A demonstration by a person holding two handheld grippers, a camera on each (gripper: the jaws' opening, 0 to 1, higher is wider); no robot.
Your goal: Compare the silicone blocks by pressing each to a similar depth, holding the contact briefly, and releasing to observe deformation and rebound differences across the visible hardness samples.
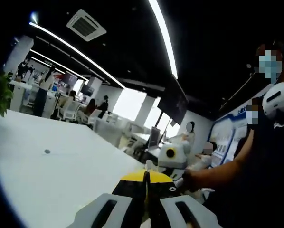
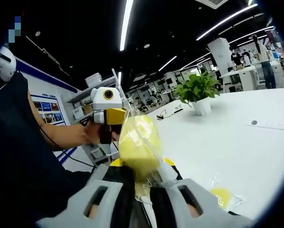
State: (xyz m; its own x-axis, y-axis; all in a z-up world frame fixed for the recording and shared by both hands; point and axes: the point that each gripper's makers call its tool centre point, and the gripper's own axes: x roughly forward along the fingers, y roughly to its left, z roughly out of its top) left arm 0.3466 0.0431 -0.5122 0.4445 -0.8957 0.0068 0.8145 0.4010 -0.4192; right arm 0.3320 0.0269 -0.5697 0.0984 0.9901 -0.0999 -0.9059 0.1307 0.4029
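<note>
Silicone block, yellow and bagged in clear film, stands upright clenched in the right gripper above the white table, while the left gripper, jaws pressed together on nothing, hovers alongside, and a second bagged yellow sample lies on the table near its edge.

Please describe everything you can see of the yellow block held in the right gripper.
The yellow block looks soft, rounded and pale yellow, sealed in a clear, crinkled plastic bag. It stands upright above the white table, clamped at its lower end by the right gripper. The left gripper sits just behind it; whether they touch is unclear.
</note>
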